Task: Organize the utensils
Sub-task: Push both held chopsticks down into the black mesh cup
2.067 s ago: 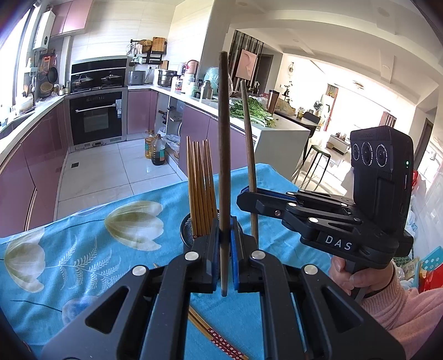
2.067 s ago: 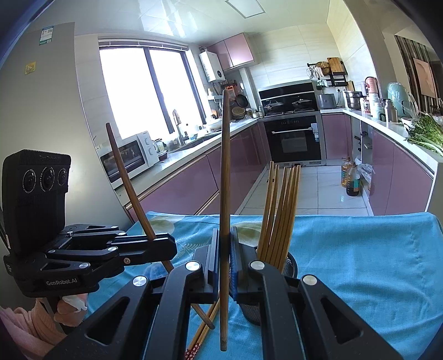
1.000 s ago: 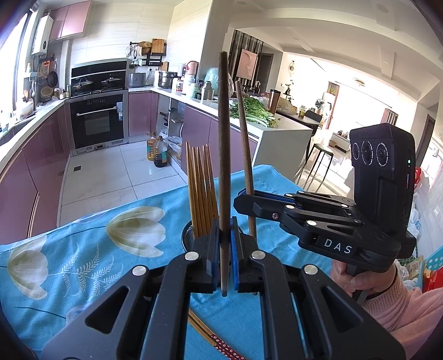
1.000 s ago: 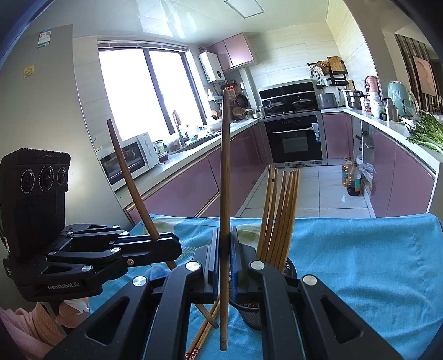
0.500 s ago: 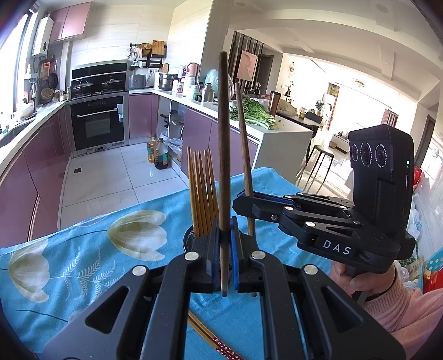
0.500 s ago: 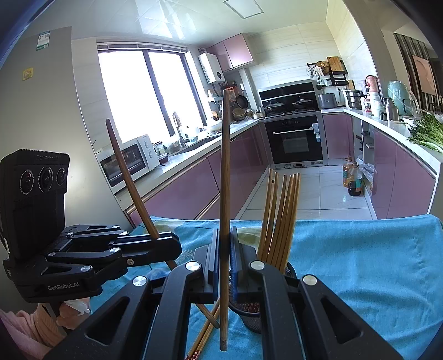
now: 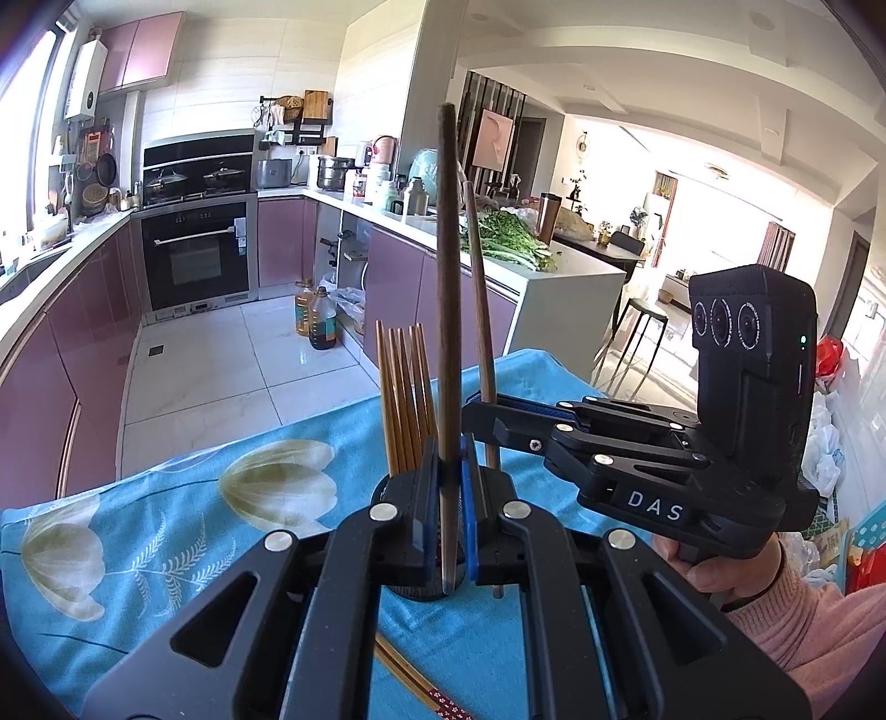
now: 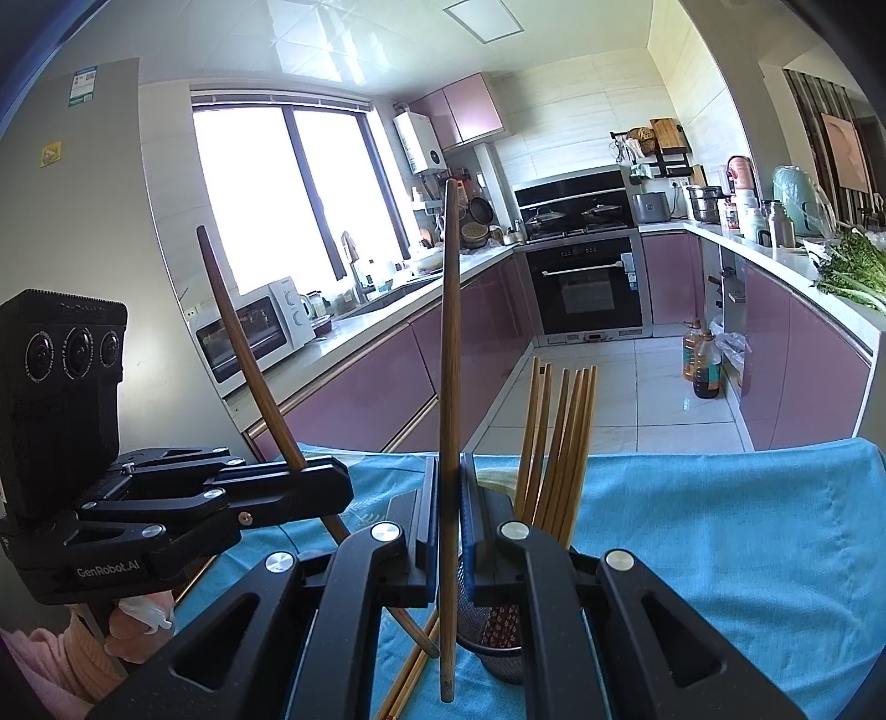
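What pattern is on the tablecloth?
Turquoise tablecloth with pale tulip flowers; clearest in the left wrist view.

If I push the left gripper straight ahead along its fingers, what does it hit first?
Most likely the black mesh chopstick holder just beyond the left gripper, which grips one chopstick; depth is uncertain.

Daylight floods both fisheye views: in the right wrist view the tall dark-framed kitchen window (image 8: 288, 210) is blown out to plain white, and in the left wrist view the far living area (image 7: 714, 221) glares pale and washed out. Straight lines bow strongly toward the edges, dark vignette fills the corners, and the glossy white ceiling (image 8: 343, 50) carries soft reflections. The near black plastic gripper frames read as dark, low-detail masses against the brightness, while the turquoise flower-printed tablecloth (image 7: 166, 531) is evenly lit and fairly sharp.
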